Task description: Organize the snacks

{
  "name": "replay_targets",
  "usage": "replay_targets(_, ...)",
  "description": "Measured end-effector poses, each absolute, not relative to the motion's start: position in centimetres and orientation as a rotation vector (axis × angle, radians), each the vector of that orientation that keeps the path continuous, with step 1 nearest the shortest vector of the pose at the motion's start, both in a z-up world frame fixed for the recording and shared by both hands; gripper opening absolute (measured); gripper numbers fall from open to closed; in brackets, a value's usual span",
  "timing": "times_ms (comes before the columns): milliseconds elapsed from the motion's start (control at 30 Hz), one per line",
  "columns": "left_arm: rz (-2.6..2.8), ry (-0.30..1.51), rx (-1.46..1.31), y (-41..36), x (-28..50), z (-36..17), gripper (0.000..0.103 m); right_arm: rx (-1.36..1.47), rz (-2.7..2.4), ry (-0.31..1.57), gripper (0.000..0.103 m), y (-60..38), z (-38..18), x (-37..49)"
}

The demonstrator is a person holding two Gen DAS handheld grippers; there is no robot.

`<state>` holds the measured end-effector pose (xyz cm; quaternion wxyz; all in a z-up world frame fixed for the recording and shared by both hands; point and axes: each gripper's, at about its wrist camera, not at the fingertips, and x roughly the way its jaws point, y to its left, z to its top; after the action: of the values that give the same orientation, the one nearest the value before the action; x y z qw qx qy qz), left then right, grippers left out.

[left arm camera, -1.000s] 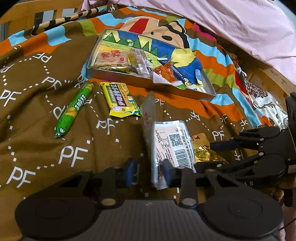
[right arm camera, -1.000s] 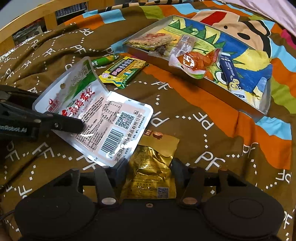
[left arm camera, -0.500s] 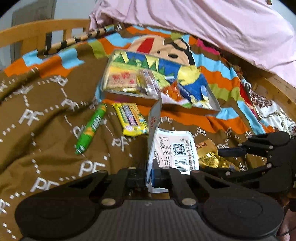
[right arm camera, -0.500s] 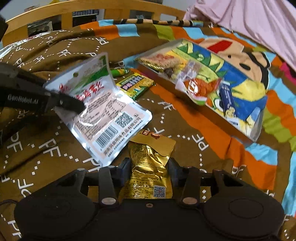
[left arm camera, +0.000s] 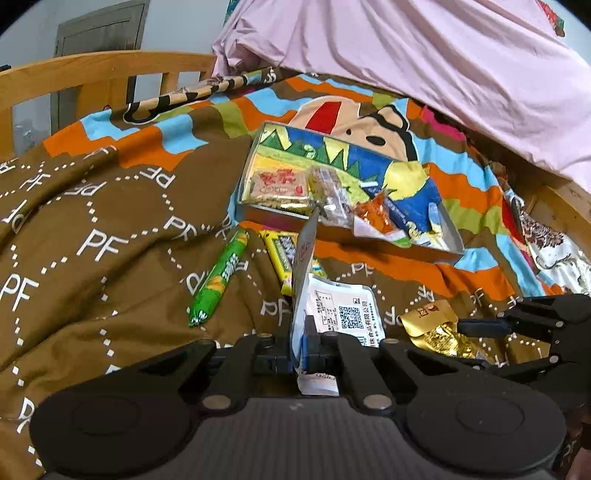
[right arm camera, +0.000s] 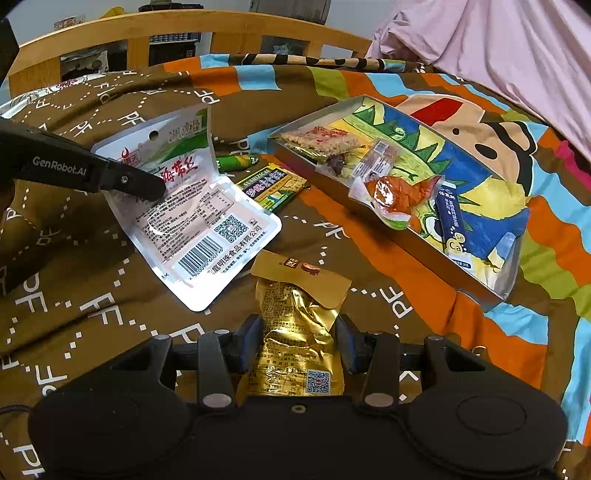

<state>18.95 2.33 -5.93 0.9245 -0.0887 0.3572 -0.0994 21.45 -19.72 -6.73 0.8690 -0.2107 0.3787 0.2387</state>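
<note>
Probably a home bedroom: wooden bed frame (right arm camera: 177, 26), cartoon bedspread (left arm camera: 110, 229) (pink sheet (left arm camera: 443, 59) behind).

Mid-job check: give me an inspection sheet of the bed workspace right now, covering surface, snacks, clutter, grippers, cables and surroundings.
Surface: patterned blanket, wrinkled.
Job's things: open tray holds a cracker pack, a clear-wrapped bar, an orange pouch and a blue stick pack. On the blanket: green sausage stick, yellow-green packet, gold pouch. White seaweed pouch is gripped.
Clutter: nothing seen.
Grippers: left hand-held gripper shut on the white seaweed pouch; right hand-held gripper open, fingers either side of the gold pouch.
Cables: thin black lead at the right view's lower left.
Surroundings: wooden bed rail, pink bedding.
</note>
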Motion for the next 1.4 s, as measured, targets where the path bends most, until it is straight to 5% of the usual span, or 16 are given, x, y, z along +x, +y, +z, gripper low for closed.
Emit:
replay_targets(233, -0.203, 0.817, -0.218, 2.5, 19.8, -7.4, 0.012, -0.437, 0.502, 0.812, 0.046, -19.6, -7.0, 21.7)
replay_targets(400, -0.245, 0.874, -0.302, 3.0, 20.8, -8.7, 0.037, -0.428, 0.500, 0.841, 0.047, -19.6, -7.6, 22.1)
replay_targets(767, -0.241, 0.780, -0.177, 1.6, 19.7, -7.5, 0.014, -0.528, 0.491, 0.814, 0.046, -18.4, -8.6, 21.8)
replay_targets(1400, -0.250, 0.664, -0.255, 2.6, 19.0, -5.4, 0.011, -0.518, 0.471, 0.628, 0.046, -18.7, -6.2, 21.0)
